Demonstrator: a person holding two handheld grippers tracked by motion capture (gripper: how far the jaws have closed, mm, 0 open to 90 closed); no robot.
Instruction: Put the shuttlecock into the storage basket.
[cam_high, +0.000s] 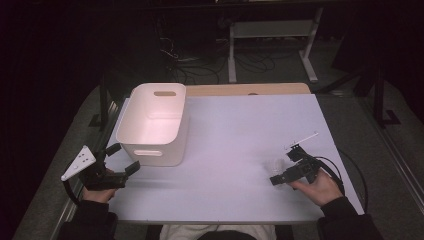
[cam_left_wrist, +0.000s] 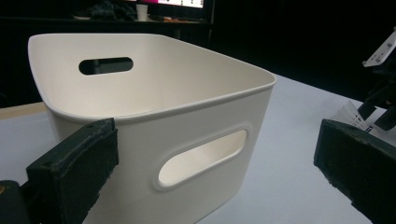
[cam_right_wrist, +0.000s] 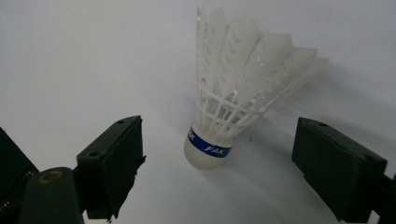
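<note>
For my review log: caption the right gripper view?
Open right tongs straddle a white shuttlecock lying on the table, pads clear of it.

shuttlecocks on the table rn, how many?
1. The shuttlecock lies on the white table between the open jaws of the right gripper, untouched. The white bin looks empty inside.

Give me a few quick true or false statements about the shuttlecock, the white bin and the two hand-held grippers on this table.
1. The shuttlecock lies between the right hand-held gripper pads, untouched. True.
2. The shuttlecock is inside the white bin. False: it lies on the table, right of the bin.
3. The shuttlecock's cork carries a blue band. True.
4. The left hand-held gripper clamps the bin's rim. False: its jaws stand open beside the bin.
5. The bin has no handle cut-outs. False: slots show in its walls.
</note>
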